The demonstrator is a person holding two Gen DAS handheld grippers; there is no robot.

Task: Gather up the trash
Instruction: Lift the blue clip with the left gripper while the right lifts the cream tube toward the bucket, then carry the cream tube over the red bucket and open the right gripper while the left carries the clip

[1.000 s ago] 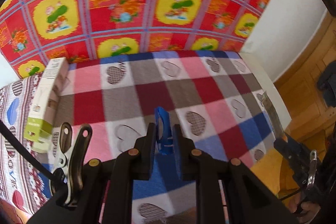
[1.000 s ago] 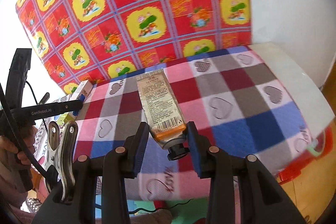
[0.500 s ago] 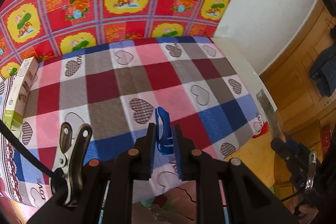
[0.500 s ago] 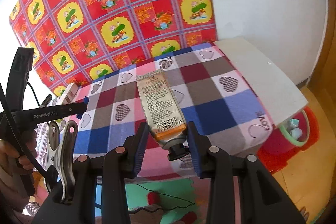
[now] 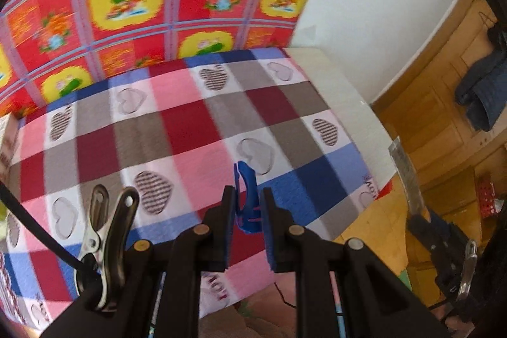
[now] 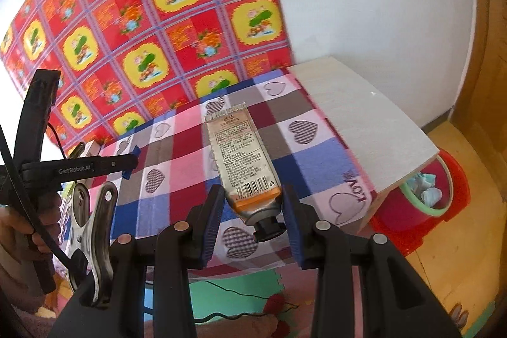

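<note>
My left gripper [image 5: 248,209] pinches one small blue plastic clip [image 5: 246,195] above the front edge of the checked heart-print tablecloth [image 5: 177,129]. My right gripper [image 6: 252,219] clamps one silver-and-orange barcoded squeeze tube [image 6: 244,160] near the corner reading "LOVE", and one red bin [image 6: 424,211] with a green liner stands on the floor beyond the table's bare white end [image 6: 364,122].

The checked cloth [image 6: 177,148] is left bare at twelve o'clock ahead of both grippers. Passage at nine o'clock is blocked by a box [image 5: 8,141]. At three o'clock a white tabletop [image 6: 364,119] overhangs a red bin [image 6: 456,179].
</note>
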